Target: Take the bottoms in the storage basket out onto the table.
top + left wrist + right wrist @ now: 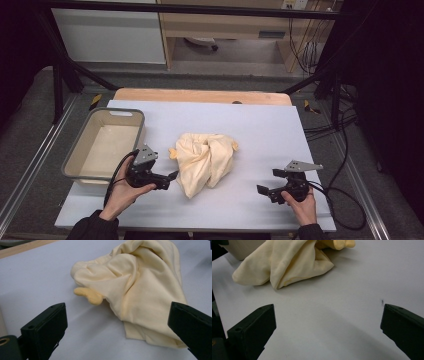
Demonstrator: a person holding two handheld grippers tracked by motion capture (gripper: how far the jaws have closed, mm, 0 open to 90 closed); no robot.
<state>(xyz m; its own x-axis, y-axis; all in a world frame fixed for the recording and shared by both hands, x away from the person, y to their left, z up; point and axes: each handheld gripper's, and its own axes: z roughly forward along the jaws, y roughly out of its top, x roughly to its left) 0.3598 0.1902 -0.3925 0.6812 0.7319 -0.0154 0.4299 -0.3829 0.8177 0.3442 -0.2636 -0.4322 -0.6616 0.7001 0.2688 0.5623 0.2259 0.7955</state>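
A crumpled pale yellow cloth [205, 159] lies in a heap at the middle of the light grey table [260, 130]. Its darker yellow cuffs stick out at both sides. My left gripper [169, 181] rests on the table just left of the heap, open, jaws pointing at its near edge. In the left gripper view the cloth [140, 287] lies close ahead, partly between the jaws, untouched. My right gripper [267, 182] stands open at the front right, well apart from the cloth [284, 262], with bare table between its jaws.
A grey plastic bin [82, 150] with nothing in it stands at the table's left side, close behind my left hand. A wooden board edge [200, 95] runs along the far side. Black cables [345, 150] hang off the right edge.
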